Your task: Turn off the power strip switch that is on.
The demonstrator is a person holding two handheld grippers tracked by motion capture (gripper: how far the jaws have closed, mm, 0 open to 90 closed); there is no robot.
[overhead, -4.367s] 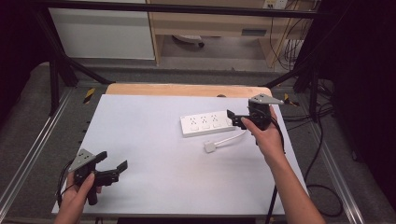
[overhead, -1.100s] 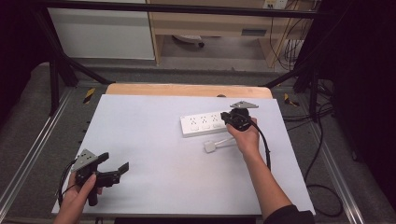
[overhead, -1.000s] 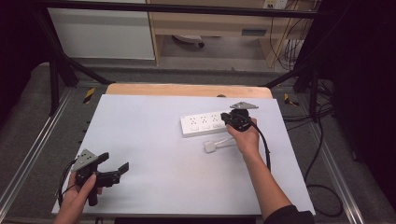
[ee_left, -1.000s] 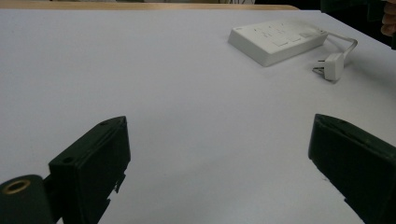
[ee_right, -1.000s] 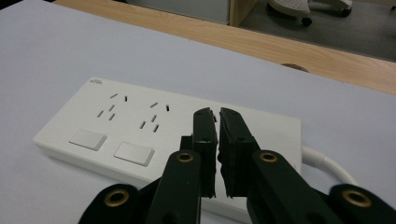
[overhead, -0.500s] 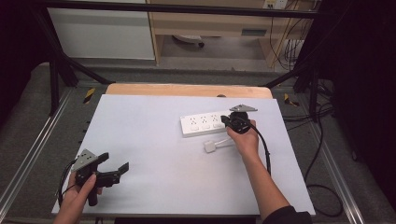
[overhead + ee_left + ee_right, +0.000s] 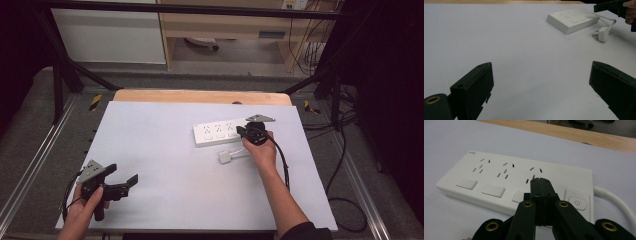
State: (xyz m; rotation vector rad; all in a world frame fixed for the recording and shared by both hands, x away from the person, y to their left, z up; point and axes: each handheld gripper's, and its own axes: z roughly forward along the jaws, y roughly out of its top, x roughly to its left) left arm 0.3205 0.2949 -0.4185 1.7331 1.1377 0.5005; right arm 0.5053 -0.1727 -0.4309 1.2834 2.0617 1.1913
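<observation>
Left gripper, matte black, at 7 o'clock on the smooth white surface; jaws spread wide, nothing between. Power strip, glossy white rectangular plastic with three socket sets, at 1 o'clock; boxy white plug just beside it. Right gripper over strip's switch end, blocky jaws pressed together, empty.
</observation>
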